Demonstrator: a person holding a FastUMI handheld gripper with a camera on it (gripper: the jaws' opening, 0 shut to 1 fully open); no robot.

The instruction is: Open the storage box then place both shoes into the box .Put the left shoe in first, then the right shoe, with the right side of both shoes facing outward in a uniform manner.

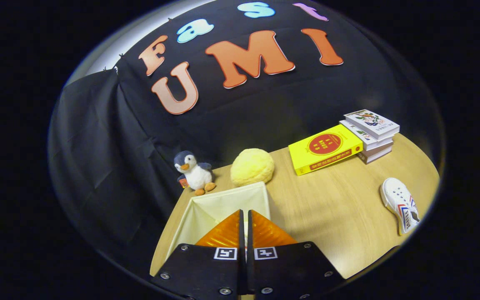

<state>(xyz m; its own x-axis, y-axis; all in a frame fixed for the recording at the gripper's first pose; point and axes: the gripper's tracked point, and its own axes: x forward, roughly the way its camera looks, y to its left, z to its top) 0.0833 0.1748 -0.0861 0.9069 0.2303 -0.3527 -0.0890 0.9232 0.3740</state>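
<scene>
- Storage box [223, 204]: a cream fabric box standing open on the wooden table [331, 216]. I see it directly under and just ahead of my gripper's fingers, whose tips hang over its open top.
- My gripper [245, 216] has its two fingers pressed together, with only a thin slit between them and nothing held.
- One shoe [400, 204], white with red and blue stripes on its side, lies on the table well off to the right of the fingers, apart from the box.
- I cannot tell whether anything lies inside the box; the fingers cover much of its inside.
- Beyond the box, just past its far rim, sits a round, fuzzy yellow ball [251, 166].
- To the left of that ball, a small penguin plush toy [194, 173] stands near the table's far edge.
- Farther ahead and to the right of the fingers, a yellow book [325, 150] lies flat, touching a stack of books [371, 135] beside it.
- Black cloth hangs behind the table as the booth's wall.
</scene>
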